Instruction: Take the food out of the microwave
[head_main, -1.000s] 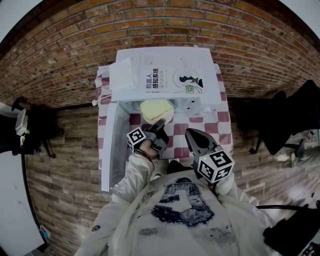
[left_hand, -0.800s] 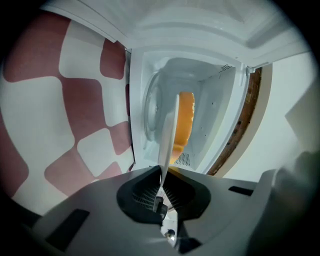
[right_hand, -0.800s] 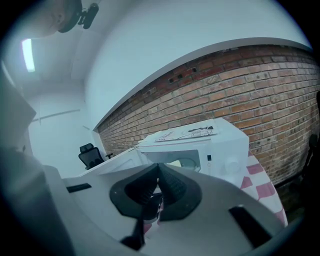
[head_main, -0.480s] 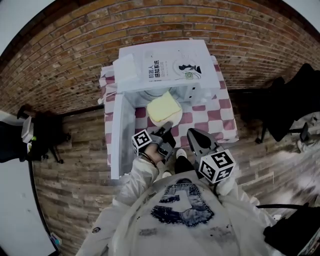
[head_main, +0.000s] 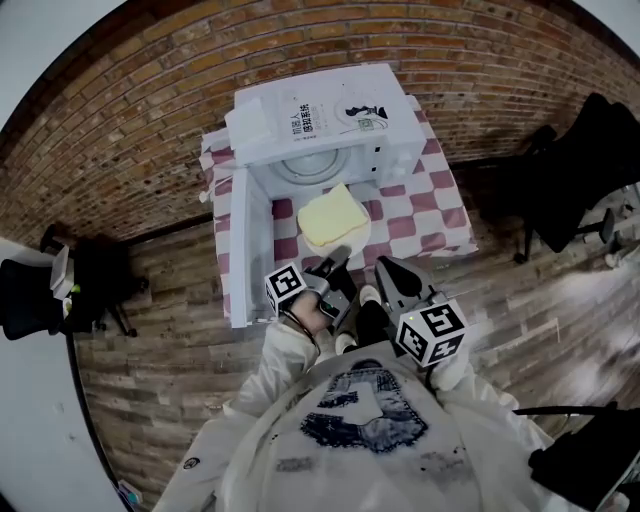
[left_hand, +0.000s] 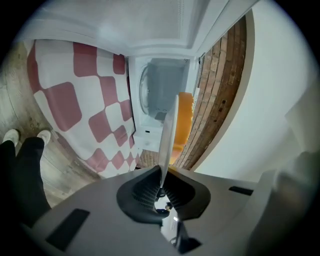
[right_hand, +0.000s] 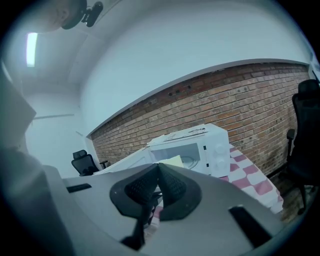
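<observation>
Left tool (head_main: 337, 256): jaws clamped on the near rim of the plate (head_main: 352, 240), at frame centre in the head view. The plate extends from the tool toward the open microwave (head_main: 320, 120), clear of the cavity and above the chequered surface (head_main: 420, 215). The yellow food slice (head_main: 330, 216) lies flat on the plate. It is roughly square, with one corner pointing at the microwave. Right tool (head_main: 386, 268): jaws closed, nothing between them.

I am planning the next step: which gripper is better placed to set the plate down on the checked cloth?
Left. The left gripper is shut on the plate at its rim; plate and yellow food are outside the microwave, above the checked cloth. The right gripper is shut, empty.
</observation>
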